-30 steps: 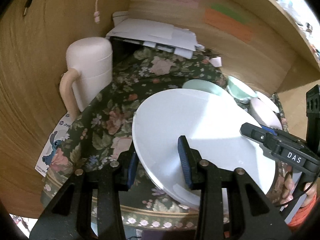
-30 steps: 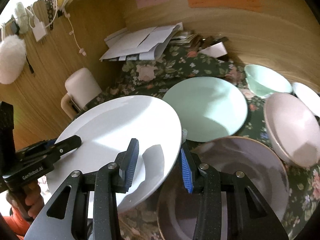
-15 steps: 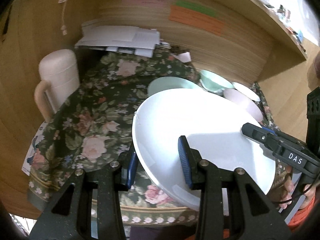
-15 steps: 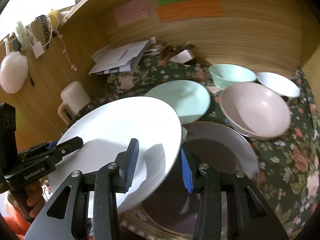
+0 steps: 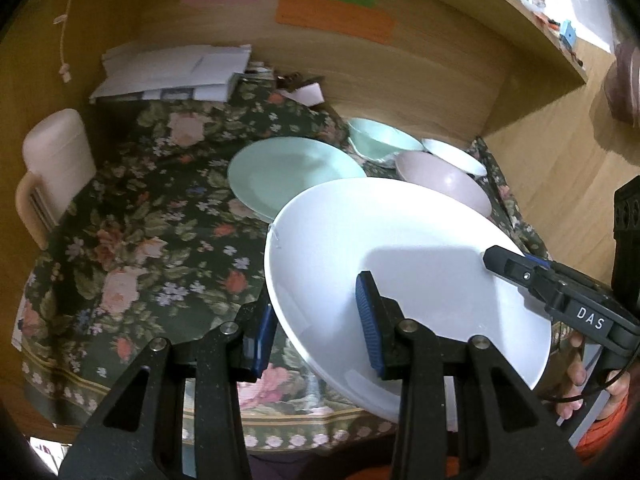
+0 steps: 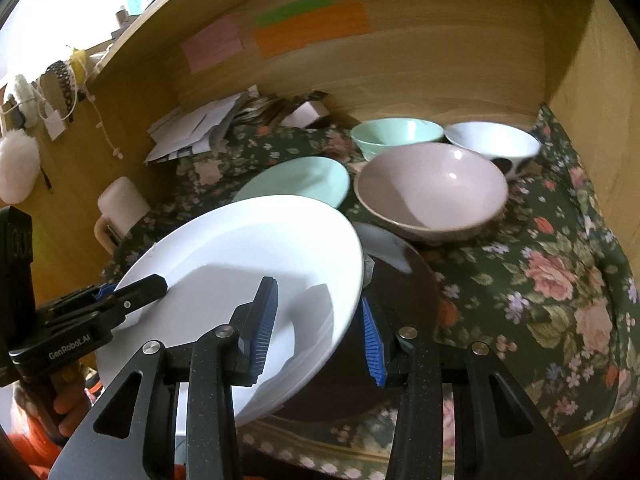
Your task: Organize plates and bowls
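A large white plate (image 5: 400, 280) (image 6: 240, 264) hangs tilted above the floral tablecloth, held by both grippers. My left gripper (image 5: 316, 320) (image 6: 136, 292) is shut on its left rim, one pad on top and one below. My right gripper (image 6: 318, 328) (image 5: 520, 272) is shut on the opposite rim. The plate's right edge overlaps a dark plate (image 6: 404, 280) lying on the cloth. Behind lie a mint plate (image 5: 288, 172) (image 6: 296, 180), a pink bowl (image 6: 432, 188) (image 5: 440, 180), a mint bowl (image 6: 396, 132) (image 5: 380, 140) and a white bowl (image 6: 492, 140) (image 5: 452, 154).
A cream mug (image 5: 52, 160) (image 6: 120, 204) stands at the left by the wooden side wall. A pile of papers (image 5: 176, 72) (image 6: 192, 128) lies at the back. Wooden panels close the back and right. The floral cloth (image 6: 560, 280) is bare at the right front.
Both grippers have carried the white plate to the right across the table. The mug has slid to the left in both views, and the bowls have come fully into sight.
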